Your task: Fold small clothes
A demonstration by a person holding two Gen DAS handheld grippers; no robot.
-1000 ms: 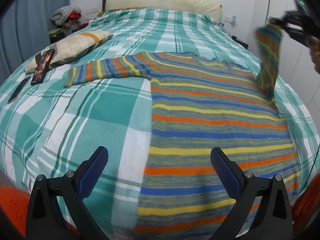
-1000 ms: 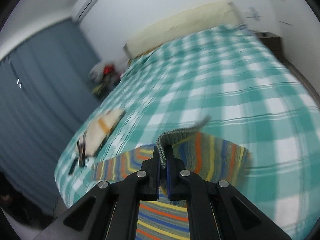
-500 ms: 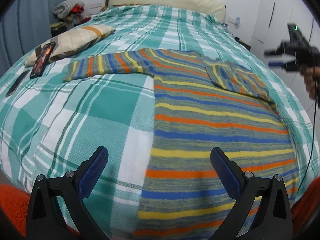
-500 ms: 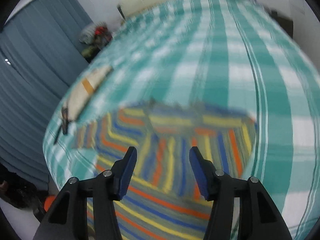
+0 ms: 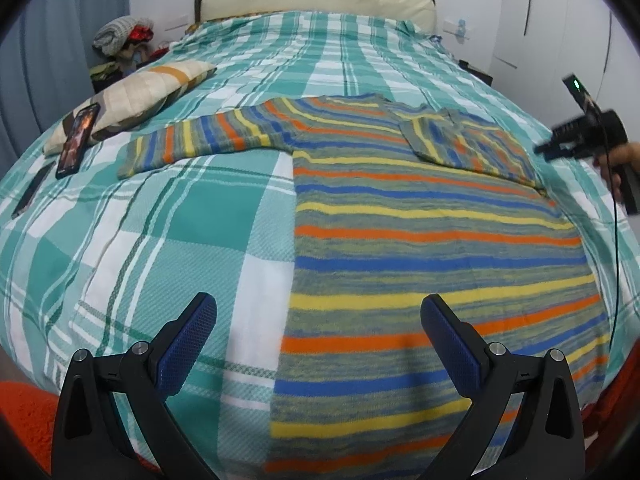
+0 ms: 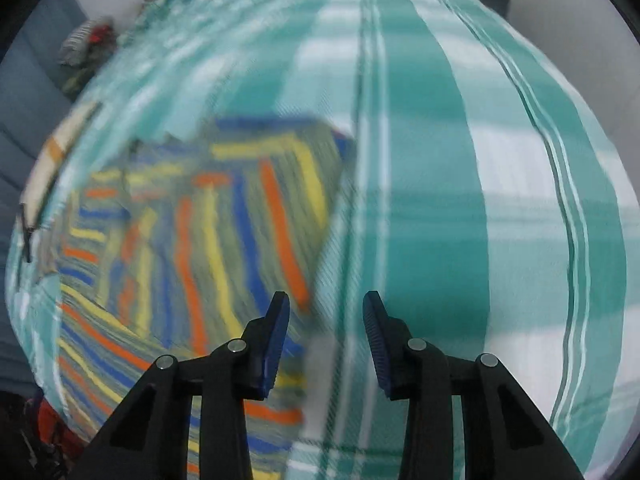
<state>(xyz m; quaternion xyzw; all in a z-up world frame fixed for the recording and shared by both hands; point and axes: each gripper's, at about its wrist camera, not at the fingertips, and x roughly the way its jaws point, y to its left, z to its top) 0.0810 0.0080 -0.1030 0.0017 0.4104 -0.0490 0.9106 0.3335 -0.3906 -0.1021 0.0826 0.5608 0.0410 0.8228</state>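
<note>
Striped sweater [image 5: 420, 240] flat on checked bedspread [image 5: 180, 220] (sleeve seemingly folded).

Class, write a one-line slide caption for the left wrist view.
Open left gripper above a striped sweater on a plaid bedspread, one sleeve folded in.

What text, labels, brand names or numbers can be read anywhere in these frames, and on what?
None can be read.
Phone on the pillow: screen lit, its picture too small to make out any text.
Striped sweater: no label or tag shows.
Right wrist view: too blurred for any print.
</note>
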